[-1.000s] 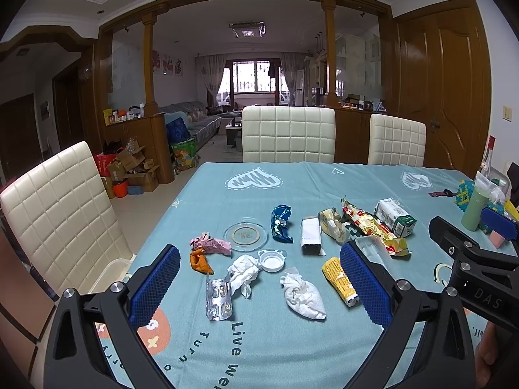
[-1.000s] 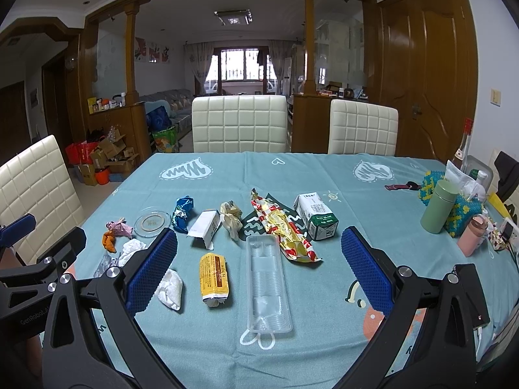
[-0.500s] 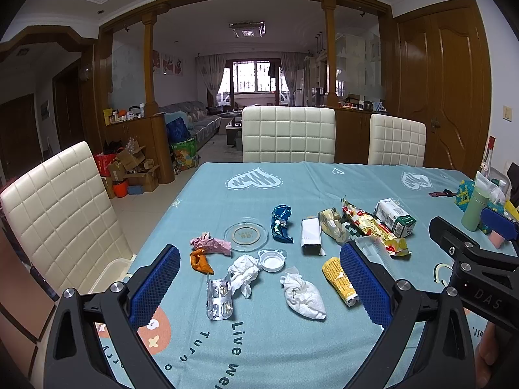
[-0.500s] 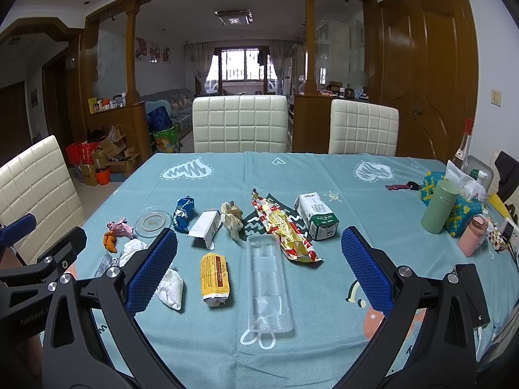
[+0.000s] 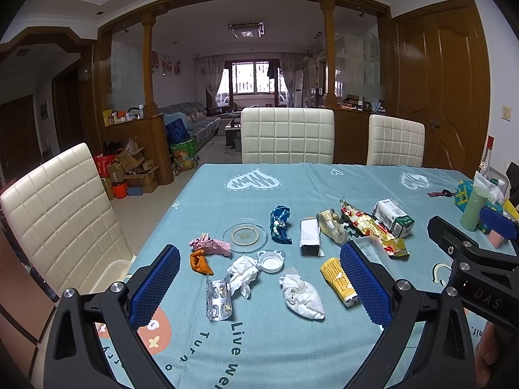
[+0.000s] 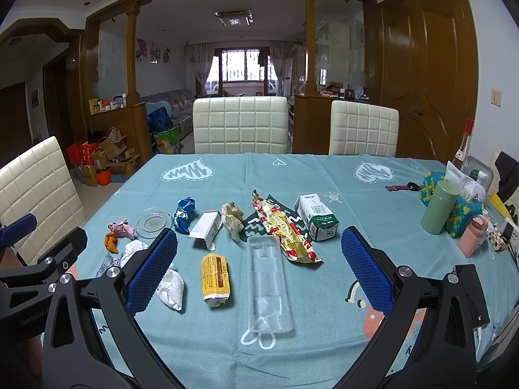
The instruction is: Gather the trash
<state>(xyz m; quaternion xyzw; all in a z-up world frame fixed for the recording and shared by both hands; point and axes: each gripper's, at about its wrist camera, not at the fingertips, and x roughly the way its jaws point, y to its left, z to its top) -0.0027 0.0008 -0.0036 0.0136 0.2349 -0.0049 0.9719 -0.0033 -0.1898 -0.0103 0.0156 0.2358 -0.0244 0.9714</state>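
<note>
Trash lies scattered on the teal tablecloth (image 5: 292, 188). In the left wrist view I see a crumpled white tissue (image 5: 303, 298), a pill blister pack (image 5: 219, 298), a white lid (image 5: 270, 262), orange peel (image 5: 200, 262), a pink wrapper (image 5: 211, 244) and a blue wrapper (image 5: 279, 223). In the right wrist view I see a yellow packet (image 6: 215, 275), a clear plastic tray (image 6: 268, 287), a red-gold wrapper (image 6: 285, 230) and a milk carton (image 6: 317, 217). My left gripper (image 5: 259, 287) and right gripper (image 6: 259, 270) are both open and empty, held above the table's near edge.
A glass ashtray (image 5: 245, 236) sits among the trash. A green flask (image 6: 439, 207), a pink bottle (image 6: 473, 238) and a tissue box stand at the table's right. White chairs (image 6: 240, 124) surround the table. Cardboard boxes (image 5: 136, 171) lie on the floor at left.
</note>
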